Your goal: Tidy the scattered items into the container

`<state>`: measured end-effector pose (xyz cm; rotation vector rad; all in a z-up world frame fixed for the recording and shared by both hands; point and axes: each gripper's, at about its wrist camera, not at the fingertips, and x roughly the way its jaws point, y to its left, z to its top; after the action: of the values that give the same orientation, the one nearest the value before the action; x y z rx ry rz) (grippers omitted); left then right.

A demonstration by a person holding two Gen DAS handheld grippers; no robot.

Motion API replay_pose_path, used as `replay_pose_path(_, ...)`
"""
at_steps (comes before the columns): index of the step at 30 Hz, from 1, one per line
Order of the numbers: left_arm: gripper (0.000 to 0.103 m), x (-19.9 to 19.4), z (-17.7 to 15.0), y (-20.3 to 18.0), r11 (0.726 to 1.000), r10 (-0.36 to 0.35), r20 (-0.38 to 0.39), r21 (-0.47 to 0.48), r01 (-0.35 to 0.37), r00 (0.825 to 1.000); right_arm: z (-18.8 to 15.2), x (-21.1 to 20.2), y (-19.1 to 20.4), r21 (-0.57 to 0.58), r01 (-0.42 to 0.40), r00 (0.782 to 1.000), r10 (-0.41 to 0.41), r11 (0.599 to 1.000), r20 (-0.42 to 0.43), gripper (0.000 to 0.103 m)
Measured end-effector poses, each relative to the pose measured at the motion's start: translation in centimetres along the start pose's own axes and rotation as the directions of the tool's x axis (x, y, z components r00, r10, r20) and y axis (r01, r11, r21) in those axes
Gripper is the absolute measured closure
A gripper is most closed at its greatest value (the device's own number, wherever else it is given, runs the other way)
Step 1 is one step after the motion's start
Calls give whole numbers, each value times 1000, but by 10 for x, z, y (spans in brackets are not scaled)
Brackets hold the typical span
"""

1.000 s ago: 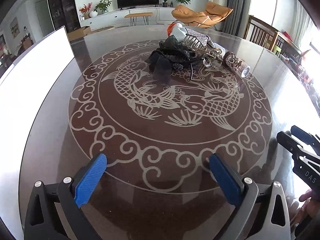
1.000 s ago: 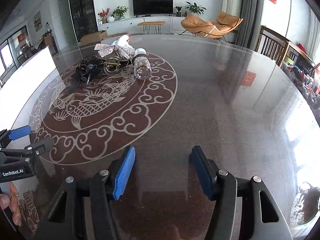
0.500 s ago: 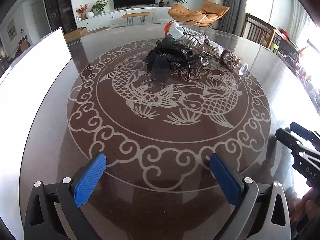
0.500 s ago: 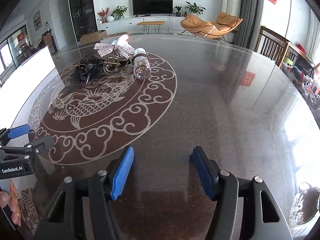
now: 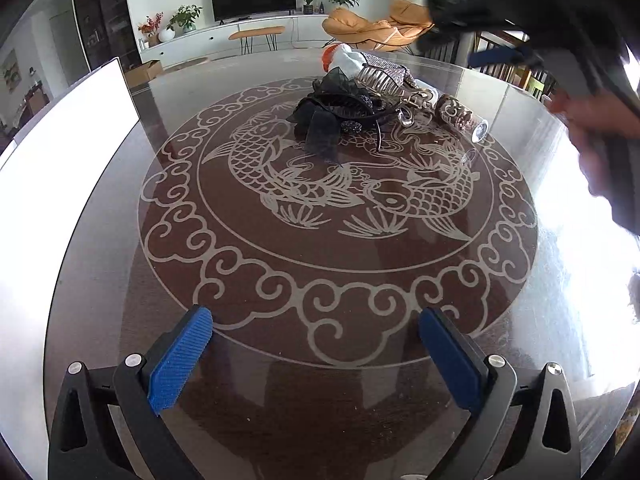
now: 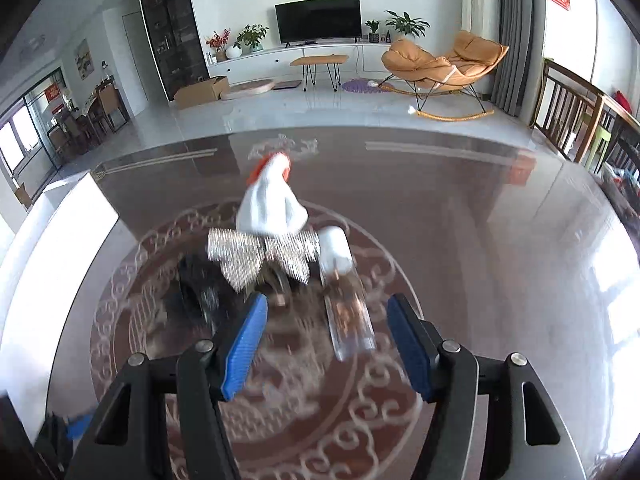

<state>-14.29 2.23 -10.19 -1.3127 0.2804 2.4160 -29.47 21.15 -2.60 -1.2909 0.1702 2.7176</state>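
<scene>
A pile of items lies at the far side of the koi-patterned glass table (image 5: 320,248): a black tulle bow (image 5: 332,120), a clear hair claw (image 5: 380,80), a white sock with an orange tip (image 5: 344,60) and a clear bottle (image 5: 464,118) on its side. My left gripper (image 5: 316,356) hovers open near the front edge, holding nothing. My right gripper (image 6: 326,344) is open above the pile. The bottle (image 6: 348,312) shows in the gap beyond its fingers, clear of both pads. A glittery silver bow (image 6: 260,256), the sock (image 6: 272,208) and the black bow (image 6: 196,280) lie just ahead, blurred.
A white container (image 5: 68,152) stands along the table's left edge, seen as a white container wall (image 6: 52,256) in the right wrist view. The right gripper (image 5: 448,36) and a hand (image 5: 592,120) fill the upper right of the left wrist view. Wooden chairs (image 6: 580,120) stand beyond the table's right side.
My right gripper has swept from the near right part of the table forward and up over the pile, so the items now loom large. The left gripper has stayed put.
</scene>
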Motion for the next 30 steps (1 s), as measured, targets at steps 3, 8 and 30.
replay_pose_path(3,0,0,0,0,1000,0,0,0,0,1000,36,42,23,-33,-3,994,-1,999,-109,39)
replay_pose_path(8,0,0,0,0,1000,1,0,-2,-1,1000,22,59,47,-169,-29,976,-9,985,-216,39)
replay_pose_path(30,0,-1,1,1,1000,8,1,-11,-8,1000,-161,-84,-79,112,-189,968,204,976,-143,39)
